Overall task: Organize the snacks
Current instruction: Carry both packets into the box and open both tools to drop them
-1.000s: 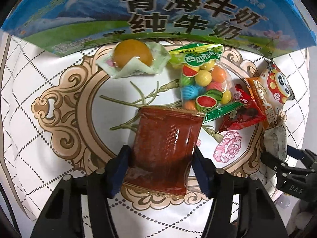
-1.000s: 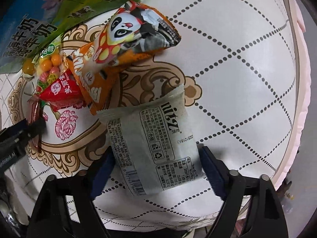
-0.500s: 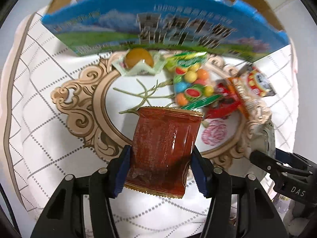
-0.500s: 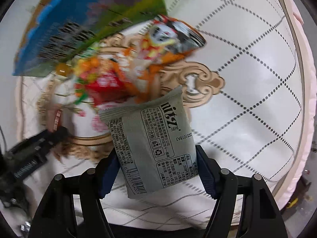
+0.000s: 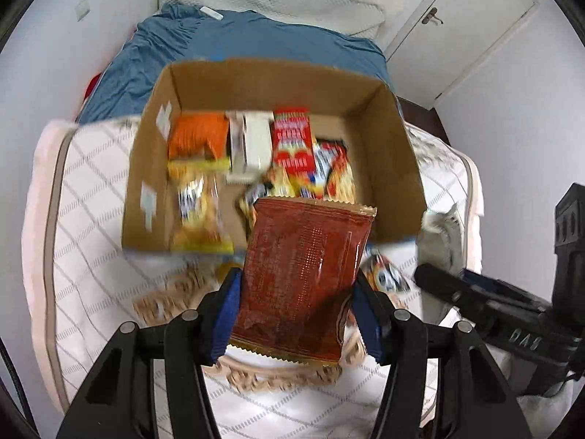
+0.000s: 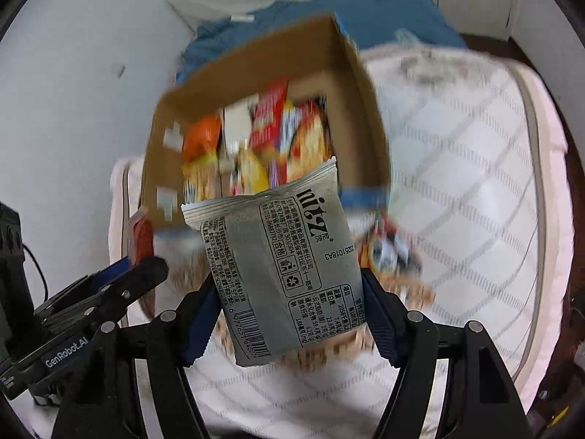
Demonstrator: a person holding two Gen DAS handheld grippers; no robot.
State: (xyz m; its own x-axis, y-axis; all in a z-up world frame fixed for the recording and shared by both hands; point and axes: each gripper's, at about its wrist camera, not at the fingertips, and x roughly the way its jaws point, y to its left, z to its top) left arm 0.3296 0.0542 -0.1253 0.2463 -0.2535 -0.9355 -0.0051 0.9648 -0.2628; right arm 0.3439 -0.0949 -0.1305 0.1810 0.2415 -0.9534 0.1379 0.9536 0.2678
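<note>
My left gripper (image 5: 298, 312) is shut on a dark red snack packet (image 5: 305, 278) and holds it in the air, just in front of an open cardboard box (image 5: 146, 168) that holds several snack packs. My right gripper (image 6: 290, 316) is shut on a grey snack packet (image 6: 278, 259) and holds it up before the same box (image 6: 351, 109). A panda-print snack bag (image 6: 387, 252) lies on the patterned white cloth (image 6: 457, 183) below the box's near wall. The right gripper also shows in the left wrist view (image 5: 486, 307), and the left gripper in the right wrist view (image 6: 109, 289).
The box stands on a round table covered by the cloth (image 5: 73, 241). Behind it are a blue bed cover (image 5: 256, 36), a white wall and a door (image 5: 464, 25). The table's edge runs close on the right (image 6: 548, 183). The frames are blurred by motion.
Both grippers have risen with their packets from the tabletop to above the box's near wall, so the box's inside now shows. The loose snacks on the cloth have dropped out of sight.
</note>
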